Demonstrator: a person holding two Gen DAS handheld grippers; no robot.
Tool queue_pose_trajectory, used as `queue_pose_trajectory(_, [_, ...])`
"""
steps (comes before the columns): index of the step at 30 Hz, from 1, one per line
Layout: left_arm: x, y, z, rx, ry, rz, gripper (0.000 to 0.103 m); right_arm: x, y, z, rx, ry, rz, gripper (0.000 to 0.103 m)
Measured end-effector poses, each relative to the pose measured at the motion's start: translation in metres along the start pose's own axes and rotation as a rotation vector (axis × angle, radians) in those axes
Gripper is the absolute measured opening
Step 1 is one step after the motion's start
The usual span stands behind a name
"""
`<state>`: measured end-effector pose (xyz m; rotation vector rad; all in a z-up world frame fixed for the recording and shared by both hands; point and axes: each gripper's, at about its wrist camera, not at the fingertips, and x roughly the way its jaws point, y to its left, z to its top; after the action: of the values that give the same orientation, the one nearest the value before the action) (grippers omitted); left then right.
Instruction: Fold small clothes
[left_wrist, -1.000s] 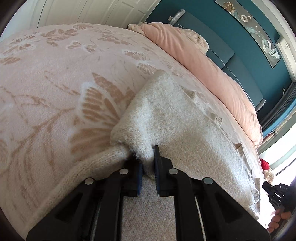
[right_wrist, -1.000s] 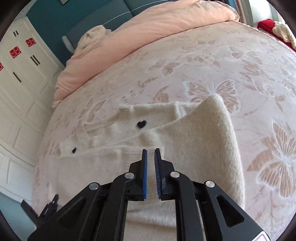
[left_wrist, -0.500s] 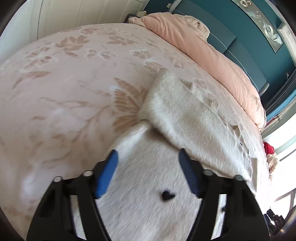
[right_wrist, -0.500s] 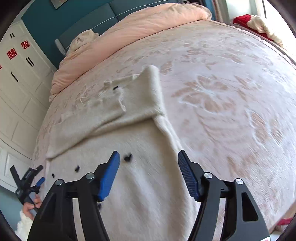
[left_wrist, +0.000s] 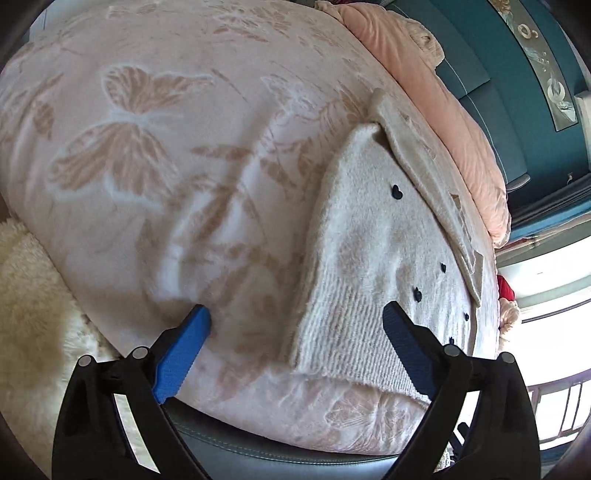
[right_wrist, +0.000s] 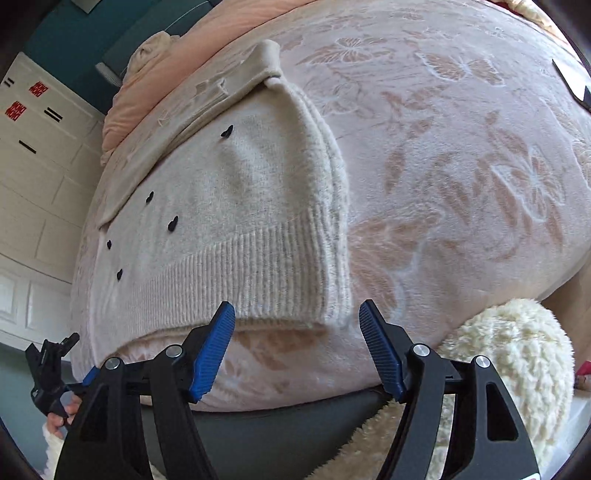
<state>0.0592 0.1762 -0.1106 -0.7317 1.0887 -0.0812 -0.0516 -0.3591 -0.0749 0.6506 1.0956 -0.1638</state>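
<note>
The left gripper (left_wrist: 295, 325) and the right gripper (right_wrist: 297, 325) both stand wide open, holding nothing. The cream sweater (right_wrist: 236, 206) lies folded on the bed blanket (left_wrist: 166, 147), centre-right in the left view.

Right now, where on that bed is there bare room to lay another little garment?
Bare blanket lies open to the left of the sweater, out to the bed's edge. In the right view, blanket also lies bare to the right of the sweater. It is crowded behind it, where the pink duvet is heaped. Both grippers hang open at the sweater's hem.
</note>
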Motion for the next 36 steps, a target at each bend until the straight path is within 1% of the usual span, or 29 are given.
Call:
queue_pose_trajectory(2, [0.008, -0.01, -0.001, 0.012, 0.0, 0.001, 0.097, 0.009, 0.002, 0.002, 0.037, 0.002, 0.032, 0.069])
queue_pose_trajectory(3, [0.012, -0.017, 0.0, 0.015, 0.005, 0.015, 0.098, 0.011, 0.002, 0.002, 0.062, 0.002, 0.049, 0.069])
queue_pose_trajectory(4, [0.015, -0.021, 0.0, 0.019, 0.012, 0.011, 0.098, 0.014, 0.003, 0.005, 0.085, 0.002, 0.066, 0.07])
queue_pose_trajectory(6, [0.021, -0.029, 0.0, 0.029, 0.036, -0.025, 0.098, 0.017, 0.004, 0.006, 0.113, -0.005, 0.097, 0.07])
queue_pose_trajectory(7, [0.024, -0.032, -0.001, 0.029, 0.053, -0.037, 0.097, 0.018, 0.004, 0.006, 0.12, -0.003, 0.102, 0.07])
queue_pose_trajectory(8, [0.026, -0.036, -0.001, 0.036, 0.062, -0.03, 0.096, 0.019, 0.005, 0.006, 0.124, 0.0, 0.104, 0.069])
queue_pose_trajectory(9, [0.027, -0.039, -0.002, 0.045, 0.067, -0.026, 0.09, 0.019, 0.005, 0.006, 0.125, -0.004, 0.104, 0.065])
queue_pose_trajectory(10, [0.028, -0.041, -0.003, 0.058, 0.073, -0.025, 0.076, 0.018, 0.005, 0.006, 0.125, -0.001, 0.111, 0.04])
queue_pose_trajectory(11, [0.03, -0.043, -0.003, 0.072, 0.078, -0.027, 0.061, 0.02, 0.005, 0.007, 0.125, 0.019, 0.117, 0.006])
queue_pose_trajectory(12, [0.033, -0.043, -0.003, 0.078, 0.101, -0.019, 0.03, 0.019, 0.006, 0.007, 0.127, 0.026, 0.115, 0.007])
queue_pose_trajectory(13, [0.035, -0.041, -0.003, 0.071, 0.123, 0.0, 0.013, 0.015, 0.008, 0.008, 0.123, 0.007, 0.118, 0.007])
queue_pose_trajectory(16, [0.025, -0.035, -0.001, 0.013, 0.12, -0.036, 0.01, -0.007, 0.02, 0.011, 0.082, -0.054, 0.141, 0.006])
queue_pose_trajectory(19, [0.001, -0.043, 0.001, 0.033, 0.096, -0.067, 0.008, -0.037, 0.03, 0.014, 0.031, -0.103, 0.167, 0.005])
queue_pose_trajectory(22, [-0.03, -0.049, 0.002, 0.067, 0.075, -0.102, 0.006, -0.063, 0.033, 0.016, -0.016, -0.107, 0.182, 0.005])
queue_pose_trajectory(24, [-0.048, -0.05, 0.002, 0.091, 0.077, -0.119, 0.006, -0.074, 0.03, 0.015, -0.044, -0.072, 0.179, 0.005])
queue_pose_trajectory(26, [-0.064, -0.048, -0.003, 0.117, 0.086, -0.125, 0.006, -0.082, 0.031, 0.01, -0.102, -0.029, 0.144, 0.005])
queue_pose_trajectory(28, [-0.077, -0.045, -0.01, 0.151, 0.102, -0.123, 0.006, -0.086, 0.03, -0.003, -0.184, 0.035, 0.101, 0.004])
queue_pose_trajectory(30, [-0.087, -0.043, -0.023, 0.198, 0.129, -0.102, 0.006, -0.089, 0.027, -0.022, -0.254, 0.118, 0.06, 0.004])
queue_pose_trajectory(33, [-0.102, -0.03, -0.054, 0.245, 0.211, -0.054, 0.006, -0.094, 0.019, -0.064, -0.339, 0.245, 0.016, 0.004])
queue_pose_trajectory(35, [-0.118, -0.019, -0.076, 0.275, 0.255, -0.027, 0.006, -0.105, 0.013, -0.091, -0.371, 0.319, 0.0, 0.004])
queue_pose_trajectory(36, [-0.129, -0.014, -0.086, 0.281, 0.271, -0.02, 0.006, -0.113, 0.01, -0.102, -0.367, 0.347, 0.004, 0.004])
